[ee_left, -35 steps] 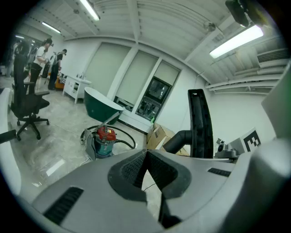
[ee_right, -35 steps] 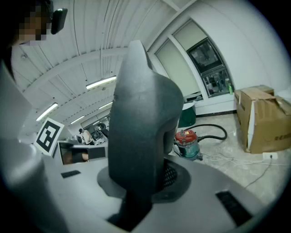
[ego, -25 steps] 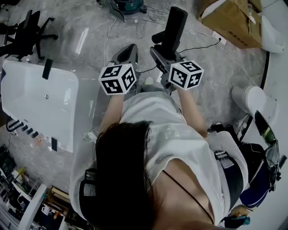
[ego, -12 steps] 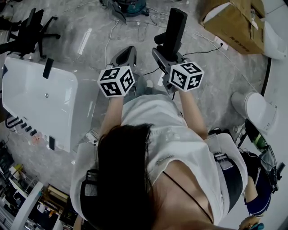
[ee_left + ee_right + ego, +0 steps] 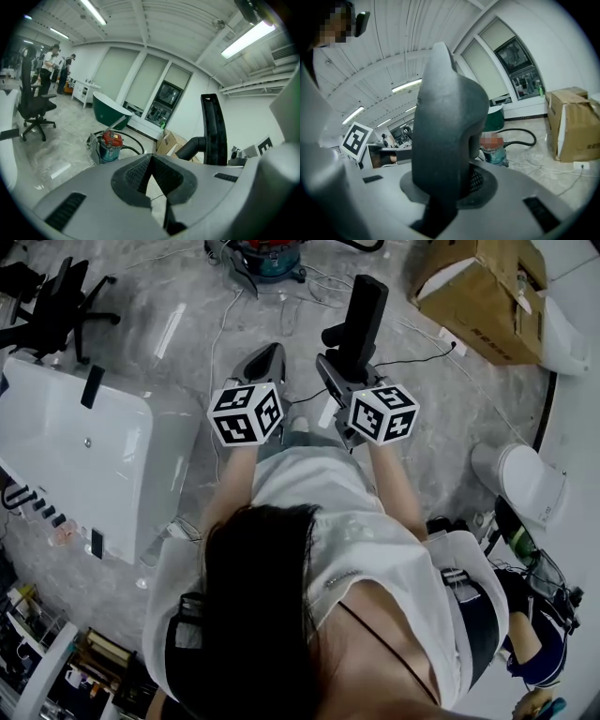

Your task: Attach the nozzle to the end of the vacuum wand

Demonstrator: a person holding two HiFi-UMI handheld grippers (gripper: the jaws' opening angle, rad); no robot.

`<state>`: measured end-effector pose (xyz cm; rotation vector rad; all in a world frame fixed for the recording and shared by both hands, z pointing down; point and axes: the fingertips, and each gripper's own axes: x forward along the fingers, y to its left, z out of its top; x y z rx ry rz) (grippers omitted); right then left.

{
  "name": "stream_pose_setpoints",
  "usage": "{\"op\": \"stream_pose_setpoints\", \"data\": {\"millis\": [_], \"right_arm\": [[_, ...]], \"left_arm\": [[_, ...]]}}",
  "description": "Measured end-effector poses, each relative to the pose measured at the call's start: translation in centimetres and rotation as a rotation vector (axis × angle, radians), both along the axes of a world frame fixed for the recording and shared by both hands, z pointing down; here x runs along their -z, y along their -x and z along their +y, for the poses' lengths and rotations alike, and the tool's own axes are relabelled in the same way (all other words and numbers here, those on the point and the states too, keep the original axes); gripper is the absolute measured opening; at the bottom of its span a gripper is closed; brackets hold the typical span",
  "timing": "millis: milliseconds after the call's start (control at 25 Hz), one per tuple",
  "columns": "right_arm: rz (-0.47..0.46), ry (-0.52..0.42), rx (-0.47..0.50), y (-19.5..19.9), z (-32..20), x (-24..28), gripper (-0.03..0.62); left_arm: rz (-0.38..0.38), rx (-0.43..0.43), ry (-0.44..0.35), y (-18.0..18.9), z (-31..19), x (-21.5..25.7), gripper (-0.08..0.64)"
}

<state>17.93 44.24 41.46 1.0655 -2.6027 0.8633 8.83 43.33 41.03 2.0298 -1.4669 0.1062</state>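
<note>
Carrying stage, seen from a few steps off. The person stands w/ both tools held out in front. R-hand tool, the right gripper (image 5: 336, 364), has its jaws set narrow and clamped on the black nozzle (image 5: 364, 313), which stands near upright above the jaws w/ a short elbow stub off one side. The right gripper view shows the nozzle's (image 5: 446, 117) body filling the gap between the pads. The left gripper (image 5: 266, 354) is closed tight w/ nothing in it; its own view shows the pads meeting, only floor beyond.

Progress: nozzle is picked up and in hand, so step 1 looks done. Fitting is not yet begun. The vacuum canister (image 5: 272, 253), red lid, sits on the floor well ahead, black hose (image 5: 126, 149) looping beside it. A pale tube (image 5: 114, 123) leaning up from the canister may be the wand; can't confirm. Left to do, by my reading: close the gap, steady the wand end (prob. w/ the free tool), line up the nozzle's socket, push on.

Vs. a second ago: canister and its red lid now show more fully at the top of the head view; cardboard box (image 5: 480, 289) and white bathtub (image 5: 84, 451) have slid slightly in frame. Both tools sit approx. where they were, and the grip on the nozzle is unchanged.
</note>
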Motion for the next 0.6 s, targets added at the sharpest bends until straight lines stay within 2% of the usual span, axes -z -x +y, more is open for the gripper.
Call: {"op": "stream_pose_setpoints", "data": {"millis": [240, 600], "right_arm": [[0.005, 0.02, 0.006, 0.5, -0.7, -1.1, 0.092], [0.02, 0.035, -0.037, 1.4, -4.0, -1.8, 0.092]], "left_arm": [[0.005, 0.032, 0.024, 1.2, -0.5, -1.1, 0.002], [-0.021, 0.025, 0.024, 2.9, -3.5, -1.5, 0.002]]}}
